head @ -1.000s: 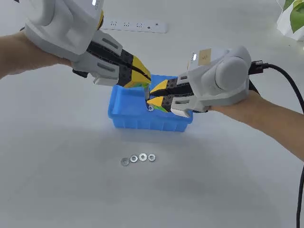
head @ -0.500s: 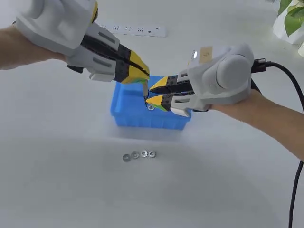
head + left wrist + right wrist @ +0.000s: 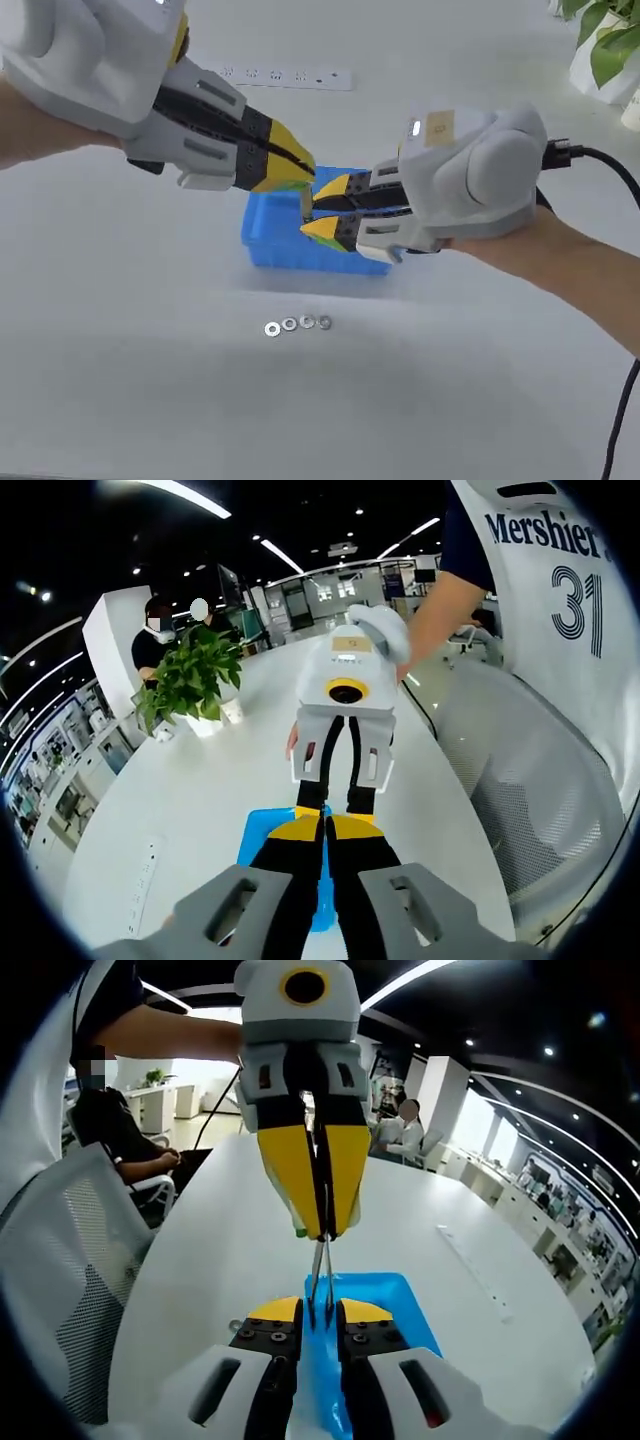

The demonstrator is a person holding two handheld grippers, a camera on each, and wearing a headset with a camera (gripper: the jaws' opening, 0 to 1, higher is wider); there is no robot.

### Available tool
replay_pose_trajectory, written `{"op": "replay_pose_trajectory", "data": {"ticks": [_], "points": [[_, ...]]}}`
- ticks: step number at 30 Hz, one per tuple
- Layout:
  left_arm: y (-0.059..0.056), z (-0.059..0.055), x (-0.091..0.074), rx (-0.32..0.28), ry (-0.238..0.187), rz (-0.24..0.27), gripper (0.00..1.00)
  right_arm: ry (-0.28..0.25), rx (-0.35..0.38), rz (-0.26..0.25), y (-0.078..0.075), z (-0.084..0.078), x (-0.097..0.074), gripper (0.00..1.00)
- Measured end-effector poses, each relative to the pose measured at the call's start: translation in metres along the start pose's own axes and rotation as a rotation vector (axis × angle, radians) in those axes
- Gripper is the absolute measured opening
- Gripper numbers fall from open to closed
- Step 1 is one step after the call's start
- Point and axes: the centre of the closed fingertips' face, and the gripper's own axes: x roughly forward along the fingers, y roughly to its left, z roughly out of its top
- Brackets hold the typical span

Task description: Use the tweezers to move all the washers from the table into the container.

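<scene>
1. Head view: we are holding the left gripper [image 3: 300, 168] and the right gripper [image 3: 318, 207] tip to tip over the blue container [image 3: 272, 250], which is sitting on the white table [image 3: 140, 390].
2. We are clamping the tweezers [image 3: 321, 1260] by their upper end in the left gripper's clenched jaws, as the right gripper view shows, and their legs are pointing down toward the container.
3. We are bracketing the lower part of those legs with the right gripper's jaws (they are standing close on either side, and we cannot tell whether they are pressing or loose).
4. Four washers [image 3: 298, 323] are lying in a short row on the table, near the container's front wall but apart from it, on the side toward us.
5. A power strip [image 3: 285, 75] is lying beyond the container, and a plant [image 3: 600, 45] is standing at the far right.
</scene>
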Motion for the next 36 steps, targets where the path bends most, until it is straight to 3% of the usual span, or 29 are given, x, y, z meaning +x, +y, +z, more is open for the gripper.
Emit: {"op": "replay_pose_trajectory", "data": {"ticks": [6,18,22,29,36], "points": [[-0.024,0.003,-0.002,-0.020,-0.010,-0.019,0.05,0.015,-0.006,0.035,0.019,-0.006,-0.003,0.14],[-0.049,0.002,0.011,-0.065,-0.031,-0.050,0.05,0.018,0.041,0.051,0.041,-0.019,-0.005,0.14],[-0.055,0.002,0.019,-0.083,-0.038,-0.052,0.05,0.019,0.063,0.054,0.046,-0.025,-0.004,0.14],[-0.060,-0.008,0.028,-0.115,-0.047,-0.067,0.05,0.037,0.107,0.050,0.056,-0.040,-0.001,0.14],[-0.060,-0.019,0.032,-0.134,-0.054,-0.087,0.05,0.048,0.132,0.046,0.058,-0.049,-0.001,0.14]]}}
